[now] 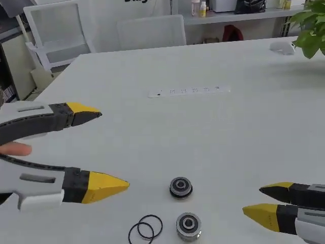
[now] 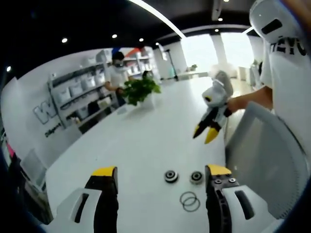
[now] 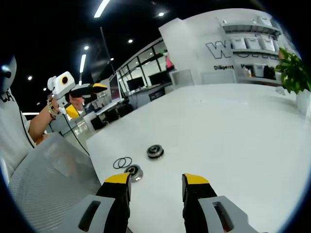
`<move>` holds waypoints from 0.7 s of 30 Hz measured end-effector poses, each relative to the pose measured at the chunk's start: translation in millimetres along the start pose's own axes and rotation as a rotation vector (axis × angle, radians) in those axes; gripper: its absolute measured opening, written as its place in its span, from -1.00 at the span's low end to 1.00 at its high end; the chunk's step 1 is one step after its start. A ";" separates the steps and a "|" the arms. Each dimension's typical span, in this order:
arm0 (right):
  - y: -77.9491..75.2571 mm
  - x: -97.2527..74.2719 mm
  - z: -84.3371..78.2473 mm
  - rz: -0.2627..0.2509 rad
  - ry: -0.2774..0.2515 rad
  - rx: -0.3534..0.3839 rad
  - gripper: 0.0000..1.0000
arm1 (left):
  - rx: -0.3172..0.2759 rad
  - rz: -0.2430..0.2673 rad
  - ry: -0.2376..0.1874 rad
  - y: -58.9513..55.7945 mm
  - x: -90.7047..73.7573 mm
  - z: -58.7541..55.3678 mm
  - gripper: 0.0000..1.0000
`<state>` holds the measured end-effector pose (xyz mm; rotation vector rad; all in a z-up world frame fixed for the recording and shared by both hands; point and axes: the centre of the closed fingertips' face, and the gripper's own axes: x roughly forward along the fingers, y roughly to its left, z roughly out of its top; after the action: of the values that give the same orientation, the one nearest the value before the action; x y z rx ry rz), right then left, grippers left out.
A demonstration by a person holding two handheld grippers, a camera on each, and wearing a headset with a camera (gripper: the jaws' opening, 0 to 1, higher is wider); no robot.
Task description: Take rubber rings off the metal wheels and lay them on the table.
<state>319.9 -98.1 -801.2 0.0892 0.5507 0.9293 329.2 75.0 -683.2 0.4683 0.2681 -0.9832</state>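
Two small metal wheels lie on the white table [image 1: 213, 132]. The farther wheel [image 1: 181, 187] [image 2: 170, 176] [image 3: 154, 151] has a dark rubber rim. The nearer wheel [image 1: 188, 225] [image 2: 196, 177] [image 3: 133, 172] looks bare and silvery. Two loose black rubber rings [image 1: 145, 227] [image 2: 189, 200] [image 3: 122, 162] lie overlapping just left of it. My left gripper [image 1: 101, 150] [image 2: 161, 171] hovers wide open to the left of the wheels and holds nothing. To their right is my right gripper [image 1: 254, 200] [image 3: 156, 179], open and holding nothing.
A flush power strip [image 1: 190, 91] is set into the table's middle. White chairs [image 1: 58, 33] stand along the far edge. A potted plant [image 1: 312, 30] and a small white object [image 1: 282, 47] sit at the far right. A person [image 2: 118, 73] stands by distant shelves.
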 end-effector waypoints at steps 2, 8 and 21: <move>-1.6 1.0 0.7 0.001 0.002 0.001 -0.21 | 0.003 0.006 -0.004 2.7 5.6 1.0 0.48; -6.0 4.0 3.7 0.002 0.000 0.003 -0.21 | -0.021 0.023 -0.032 8.9 18.4 1.6 0.45; -11.8 19.9 5.7 0.021 0.027 -0.008 -0.22 | -0.047 0.058 -0.036 15.4 48.9 -5.5 0.29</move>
<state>340.8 -88.8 -808.2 0.0756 0.5715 0.9538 368.3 49.1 -704.7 0.4125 0.2433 -0.9261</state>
